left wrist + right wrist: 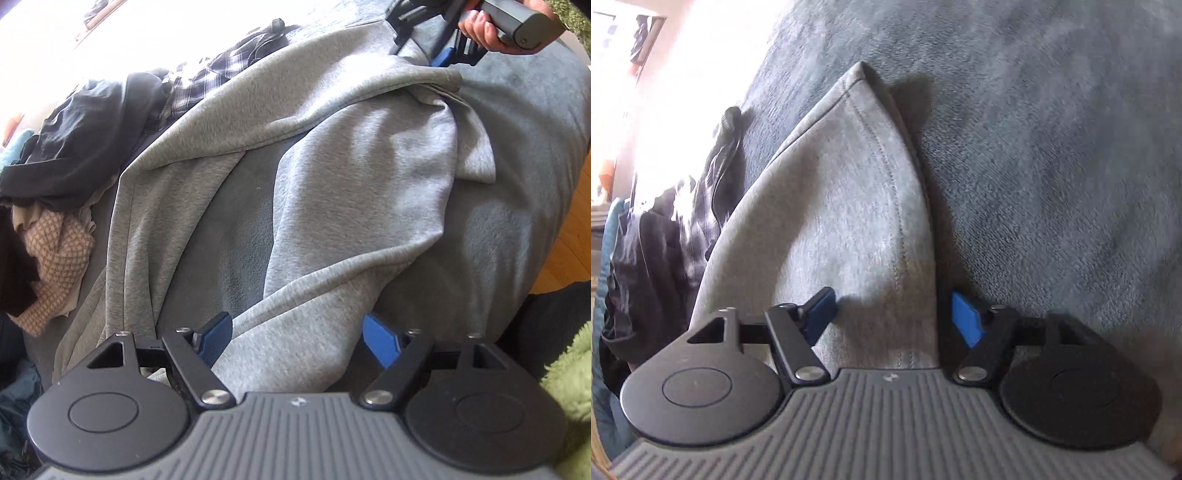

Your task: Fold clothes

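Note:
A light grey sweat garment (332, 177) lies spread and partly folded on a grey-blue fleece blanket (517, 155). My left gripper (297, 339) is open, its blue pads on either side of a near fold of the garment. My right gripper (892, 314) is open too, straddling a pointed corner of the same grey garment (849, 206), which has a stitched seam. In the left wrist view the right gripper (447, 55) shows at the top, held by a hand at the garment's far edge.
A pile of other clothes lies to the left: a dark garment (74, 147), a black-and-white plaid shirt (207, 77) and a tan checked piece (55, 258). Wooden floor (569, 240) shows at the right beyond the blanket's edge. A green fleece sleeve (569, 369) is near.

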`<state>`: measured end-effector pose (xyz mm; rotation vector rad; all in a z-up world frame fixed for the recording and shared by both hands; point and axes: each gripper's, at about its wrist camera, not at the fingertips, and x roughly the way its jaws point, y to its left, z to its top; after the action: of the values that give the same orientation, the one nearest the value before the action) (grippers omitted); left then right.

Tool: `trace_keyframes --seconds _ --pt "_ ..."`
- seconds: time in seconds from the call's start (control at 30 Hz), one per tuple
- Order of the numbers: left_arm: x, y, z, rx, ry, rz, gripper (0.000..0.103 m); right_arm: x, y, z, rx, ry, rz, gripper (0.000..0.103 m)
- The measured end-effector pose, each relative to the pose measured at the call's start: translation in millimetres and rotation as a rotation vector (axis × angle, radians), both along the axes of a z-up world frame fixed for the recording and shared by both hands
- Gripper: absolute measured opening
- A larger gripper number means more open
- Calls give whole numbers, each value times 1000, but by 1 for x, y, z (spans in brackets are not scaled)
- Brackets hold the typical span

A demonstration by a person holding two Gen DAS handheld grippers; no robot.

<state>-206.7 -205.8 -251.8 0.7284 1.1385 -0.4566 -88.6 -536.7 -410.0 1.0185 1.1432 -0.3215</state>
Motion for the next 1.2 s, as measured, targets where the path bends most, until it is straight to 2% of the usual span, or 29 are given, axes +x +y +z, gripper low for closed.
trace_keyframes --seconds 0.07,0.13,0.23,0.43,0.53,0.57,0.6,0.73,0.83,0.97,1.03,1.1,1.2 --pt "0 -12 -2 -16 -2 41 76 20 3 12 -54 -2 107 10" --pt "2 -22 -5 -29 4 73 73 37 1 33 -73 -71 172 7" --pt "6 -32 -7 -45 4 110 70 75 -5 75 -9 -214 220 7" --pt "11 -41 -9 -57 21 109 70 195 6 169 106 -526 327 7" --pt "11 -47 -16 -49 90 59 71 242 15 194 71 -566 362 22" --pt "10 -49 -19 -47 116 40 71 250 16 197 35 -551 384 41" --pt "9 -51 -22 -44 133 19 71 252 15 198 6 -531 405 52" --pt "-2 -57 -28 -27 122 -60 71 210 2 191 -68 -477 480 53" --pt "-8 -61 -32 -24 108 -112 71 149 -7 171 -115 -384 595 55" --pt "-10 -68 -38 -23 105 -176 70 49 17 114 -136 -123 840 55" --pt "-10 -71 -43 -16 107 -214 68 3 36 90 -127 -13 926 55" --pt "-11 -73 -47 0 97 -262 65 -27 52 68 -102 49 956 55" --pt "-13 -74 -55 27 74 -337 63 -46 72 46 -68 79 929 55"
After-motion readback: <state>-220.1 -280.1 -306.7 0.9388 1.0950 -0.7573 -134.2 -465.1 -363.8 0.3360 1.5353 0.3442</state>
